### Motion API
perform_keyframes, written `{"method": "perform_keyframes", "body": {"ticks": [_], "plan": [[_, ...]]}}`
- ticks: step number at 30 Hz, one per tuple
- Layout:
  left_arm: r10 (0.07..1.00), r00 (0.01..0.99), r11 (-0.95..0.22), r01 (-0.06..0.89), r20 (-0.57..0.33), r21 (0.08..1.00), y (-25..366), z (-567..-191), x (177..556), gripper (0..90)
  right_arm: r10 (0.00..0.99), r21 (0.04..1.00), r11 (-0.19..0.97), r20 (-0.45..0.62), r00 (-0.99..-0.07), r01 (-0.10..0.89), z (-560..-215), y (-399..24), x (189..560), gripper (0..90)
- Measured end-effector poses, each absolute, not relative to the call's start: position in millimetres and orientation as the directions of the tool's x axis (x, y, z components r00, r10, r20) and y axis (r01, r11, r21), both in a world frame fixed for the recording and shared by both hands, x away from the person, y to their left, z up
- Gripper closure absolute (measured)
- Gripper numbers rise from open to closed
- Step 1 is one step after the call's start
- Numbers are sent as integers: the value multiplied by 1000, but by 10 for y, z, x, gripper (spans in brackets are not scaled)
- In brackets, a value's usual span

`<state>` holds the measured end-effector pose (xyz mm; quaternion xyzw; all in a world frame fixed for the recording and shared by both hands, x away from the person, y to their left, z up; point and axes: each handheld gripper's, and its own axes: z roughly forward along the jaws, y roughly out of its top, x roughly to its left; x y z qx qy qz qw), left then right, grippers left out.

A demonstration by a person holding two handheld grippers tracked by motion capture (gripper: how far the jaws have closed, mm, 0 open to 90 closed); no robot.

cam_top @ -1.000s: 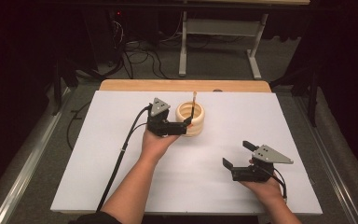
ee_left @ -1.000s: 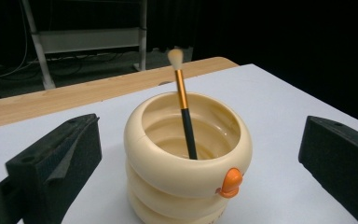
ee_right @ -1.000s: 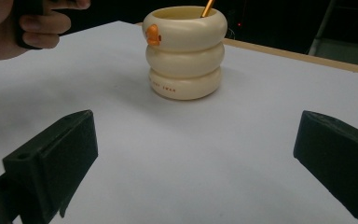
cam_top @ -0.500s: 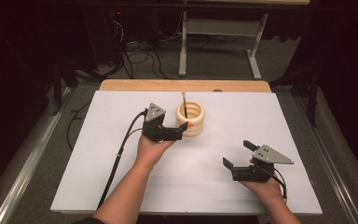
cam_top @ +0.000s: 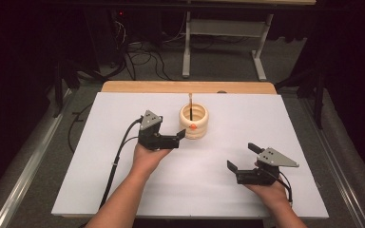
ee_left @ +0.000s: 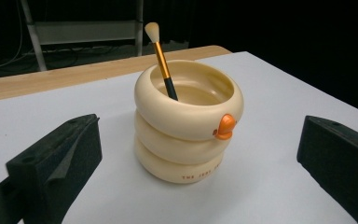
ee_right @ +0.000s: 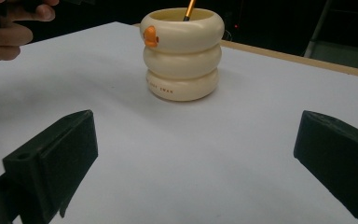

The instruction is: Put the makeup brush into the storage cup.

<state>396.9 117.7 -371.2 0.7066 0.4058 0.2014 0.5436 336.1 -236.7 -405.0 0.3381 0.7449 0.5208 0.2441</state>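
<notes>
near the back middle of the white table (cam_top: 100,156) a cream ringed pot (cam_top: 194,121) is seen upright, with a brush (cam_top: 190,105) stood in it, bristles up, handle leaning slightly, long axis near vertical. the left gripper (cam_top: 177,137) is held just beside the pot, on its left, jaws spread wide and pointed at it; in the left gripper view the pot (ee_left: 186,126) is framed between the jaws, not touched. the right gripper (cam_top: 241,159) is held well apart, at the front right, jaws also spread, nothing pinched. judged: the left hand (cam_top: 147,156) is the nearer one for any grab at pot or brush.
</notes>
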Motion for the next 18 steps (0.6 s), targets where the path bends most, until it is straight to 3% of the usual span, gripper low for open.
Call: {"method": "perform_keyframes", "body": {"ticks": [18], "plan": [[800, 588, -113, 342, -119, 933, 1447, -3821, 3661, 7, 756, 941, 233, -16, -654, 246, -4050, -2357, 3354, 11]]}}
